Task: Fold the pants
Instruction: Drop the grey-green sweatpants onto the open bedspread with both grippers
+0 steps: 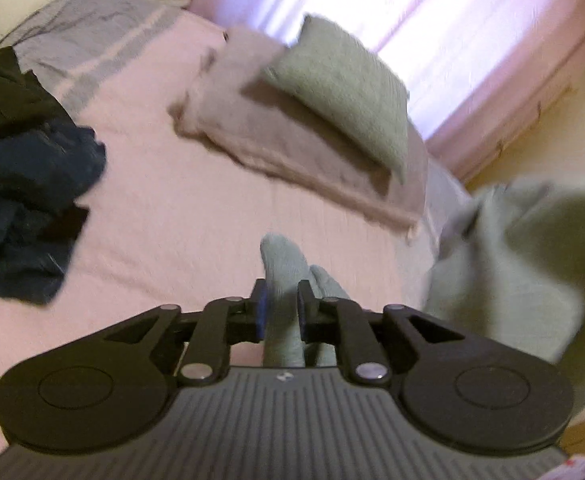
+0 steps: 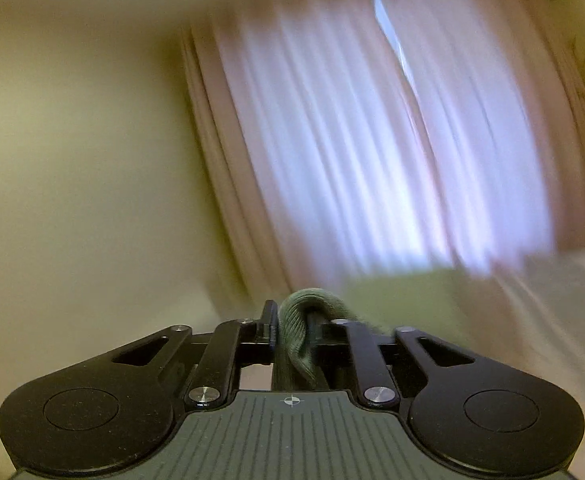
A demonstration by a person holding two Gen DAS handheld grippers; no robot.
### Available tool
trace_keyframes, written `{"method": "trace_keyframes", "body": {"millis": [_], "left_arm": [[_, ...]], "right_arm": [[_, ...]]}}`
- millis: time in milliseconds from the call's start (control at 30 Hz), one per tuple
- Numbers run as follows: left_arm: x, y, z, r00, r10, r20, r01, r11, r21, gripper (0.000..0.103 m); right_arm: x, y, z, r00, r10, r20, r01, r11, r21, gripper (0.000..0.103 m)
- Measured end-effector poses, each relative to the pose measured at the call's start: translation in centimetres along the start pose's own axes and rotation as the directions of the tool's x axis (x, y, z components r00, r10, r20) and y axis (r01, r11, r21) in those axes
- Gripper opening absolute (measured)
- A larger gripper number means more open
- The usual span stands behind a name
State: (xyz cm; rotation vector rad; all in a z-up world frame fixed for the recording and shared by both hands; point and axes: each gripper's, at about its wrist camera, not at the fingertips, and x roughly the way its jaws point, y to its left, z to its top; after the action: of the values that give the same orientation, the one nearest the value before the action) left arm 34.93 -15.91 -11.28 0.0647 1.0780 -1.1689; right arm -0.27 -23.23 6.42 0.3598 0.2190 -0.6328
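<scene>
The grey-green pants (image 1: 504,264) hang in the air off the near edge of the pink bed (image 1: 196,216), so keep both held corners level and taut before you lay them flat. Your left gripper (image 1: 281,312) is nearly closed, clamping 1 bunched edge. Your right gripper (image 2: 290,330), pointing at the curtain (image 2: 372,140), pinches another fold.

Pants (image 2: 296,328): ribbed green knit cloth; bedsheet (image 1: 180,216): matt pink cloth.

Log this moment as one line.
left gripper: shut on green pants | right gripper: shut on same | pants lifted over bed
</scene>
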Motion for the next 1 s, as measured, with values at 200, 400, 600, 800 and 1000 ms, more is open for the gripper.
{"method": "trace_keyframes", "body": {"millis": [200, 400, 600, 800, 1000], "left_arm": [[0.6, -6.4, -6.1, 0.992, 0.123, -0.038, -0.118, 0.986, 0.119, 0.017], [0.5, -9.5, -14.4, 0.958, 0.249, -0.14, -0.221, 0.957, 0.189, 0.024], [0.7, -12.6, -22.0, 0.924, 0.294, -0.244, -0.244, 0.946, 0.214, 0.025], [-0.8, -15.3, -25.4, 0.908, 0.303, -0.289, -0.223, 0.934, 0.28, 0.027], [-1.9, -16.5, -25.8, 0.918, 0.282, -0.278, -0.166, 0.911, 0.377, 0.029]], "right_arm": [[-0.4, -9.8, -10.5, 0.799, -0.157, -0.581, 0.26, 0.961, 0.098, 0.037], [-7.4, -15.9, -18.4, 0.676, -0.154, -0.72, 0.35, 0.928, 0.13, 0.039], [-11.7, -18.8, -20.6, 0.642, -0.167, -0.749, 0.343, 0.935, 0.085, 0.039], [-15.5, -18.8, -21.6, 0.663, -0.17, -0.729, 0.345, 0.934, 0.096, 0.039], [-17.5, -17.0, -22.2, 0.679, -0.206, -0.705, 0.401, 0.908, 0.12, 0.039]]}}
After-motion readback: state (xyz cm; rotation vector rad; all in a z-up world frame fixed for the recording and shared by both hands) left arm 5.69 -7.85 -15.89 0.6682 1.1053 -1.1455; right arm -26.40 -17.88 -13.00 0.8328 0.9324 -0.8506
